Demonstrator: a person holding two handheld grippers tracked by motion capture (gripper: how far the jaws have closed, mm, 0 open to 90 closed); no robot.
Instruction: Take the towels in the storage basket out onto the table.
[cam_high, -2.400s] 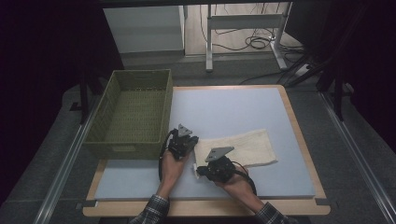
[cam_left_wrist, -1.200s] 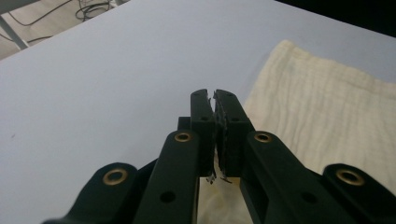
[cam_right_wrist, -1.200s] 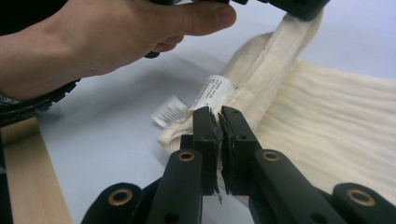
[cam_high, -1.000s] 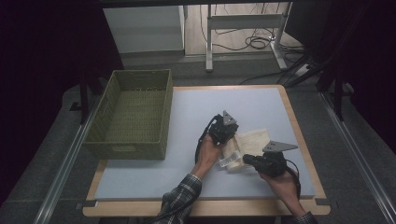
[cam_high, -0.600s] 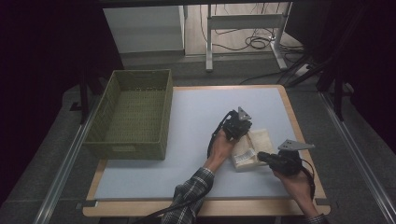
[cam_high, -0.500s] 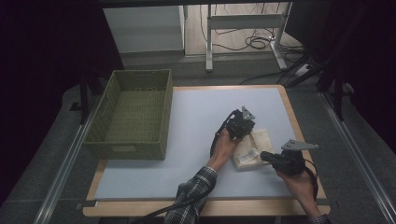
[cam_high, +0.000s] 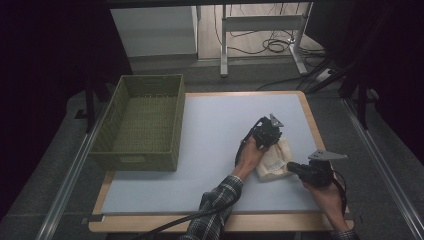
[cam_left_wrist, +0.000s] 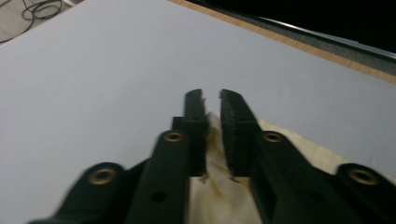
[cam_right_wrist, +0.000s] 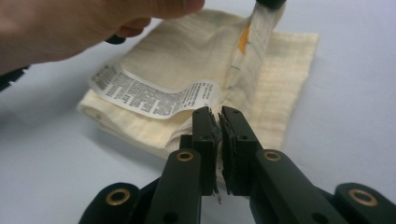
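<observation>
Right gripper view reveals a printed label (cam_right_wrist: 154, 95) on the cloth (cam_right_wrist: 196, 51) both claws pinch.

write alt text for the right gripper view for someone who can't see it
The right gripper has its two black jaws closed on the near edge of a folded cream cloth lying on a pale blue table mat. A printed care label curls across the cloth. A hand reaches in at upper left, and a strip of the cloth is lifted at the top.
</observation>
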